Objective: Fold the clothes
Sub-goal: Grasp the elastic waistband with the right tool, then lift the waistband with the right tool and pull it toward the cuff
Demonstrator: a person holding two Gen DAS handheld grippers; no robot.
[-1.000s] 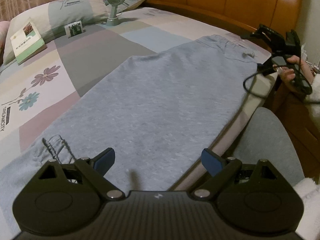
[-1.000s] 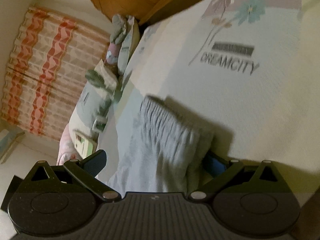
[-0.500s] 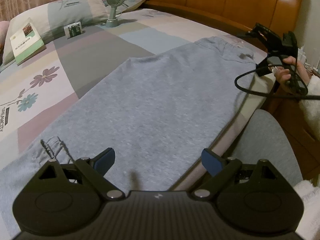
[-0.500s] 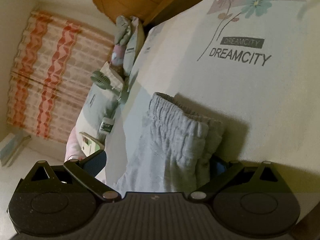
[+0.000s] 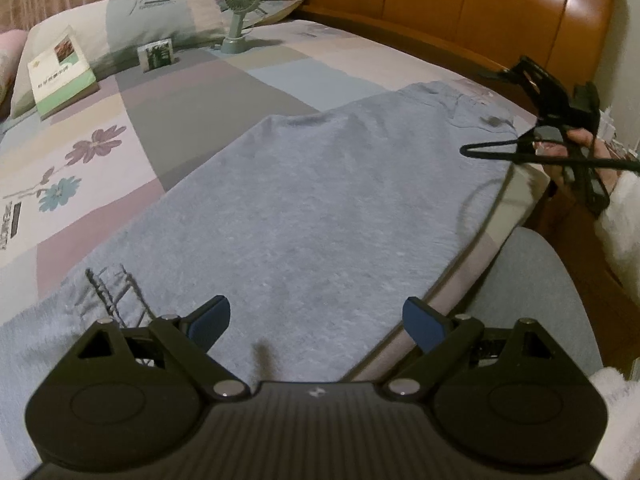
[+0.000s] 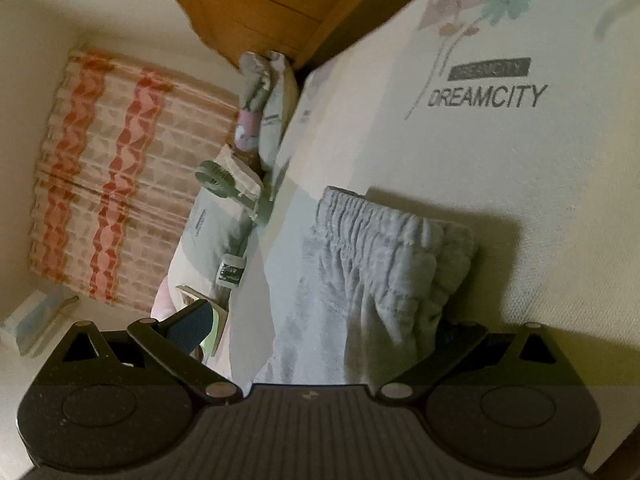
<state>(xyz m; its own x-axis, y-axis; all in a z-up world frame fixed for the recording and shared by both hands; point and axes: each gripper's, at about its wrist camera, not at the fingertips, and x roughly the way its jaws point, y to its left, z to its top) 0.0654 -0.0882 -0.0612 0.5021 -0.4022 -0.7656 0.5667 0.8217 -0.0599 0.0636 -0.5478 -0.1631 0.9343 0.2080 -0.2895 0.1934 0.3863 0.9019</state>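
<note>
The grey sweatpants (image 5: 320,208) lie flat along the near edge of the bed (image 5: 192,92), their long axis running from the elastic waistband (image 6: 384,224) at the right end toward the left. The right claw (image 6: 320,332) sits at that waistband, fingers spread wide with bunched cloth between them, not yet pinched. The left claw (image 5: 316,320) hovers empty and spread over the garment's middle. A fold would likely carry the waistband leftward, so the right claw is nearer.
</note>
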